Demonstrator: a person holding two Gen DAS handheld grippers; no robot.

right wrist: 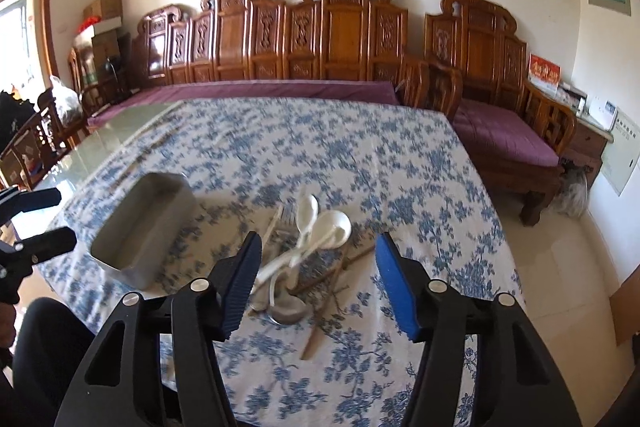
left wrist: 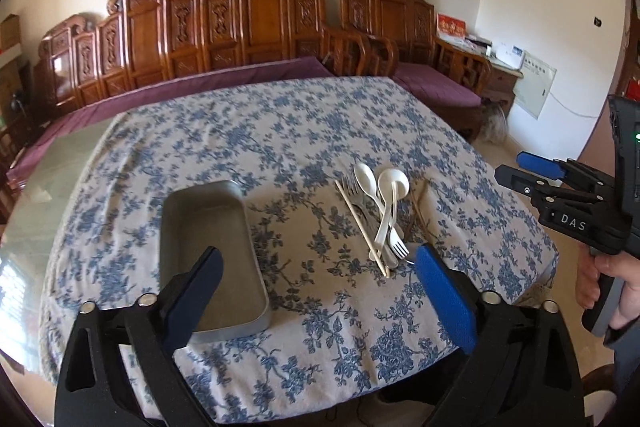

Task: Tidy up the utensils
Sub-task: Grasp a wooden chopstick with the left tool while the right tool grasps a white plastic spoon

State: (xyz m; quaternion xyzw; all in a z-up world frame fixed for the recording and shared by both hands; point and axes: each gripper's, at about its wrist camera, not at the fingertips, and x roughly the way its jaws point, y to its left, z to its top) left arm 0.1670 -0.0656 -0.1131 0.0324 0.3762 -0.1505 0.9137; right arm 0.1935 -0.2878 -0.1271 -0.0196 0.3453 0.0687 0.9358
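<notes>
Nearest, the left gripper [left wrist: 316, 291] and right gripper [right wrist: 316, 281] both hang with jaws wide, holding nothing. Beyond them on the table [left wrist: 224, 143], the metal tray [left wrist: 212, 251] lies empty, so sorting appears not yet begun. Just right of the tray, apart from it, lies the utensil pile [left wrist: 380, 215]: two white spoons [left wrist: 394, 181], at least two forks [left wrist: 398, 247], several chopsticks [left wrist: 360, 223]; the exact count is unclear where they overlap

My left gripper [left wrist: 316, 291] and right gripper [right wrist: 316, 279] hover side by side, blue-padded fingers [left wrist: 444, 299] spread wide, holding nothing.
</notes>
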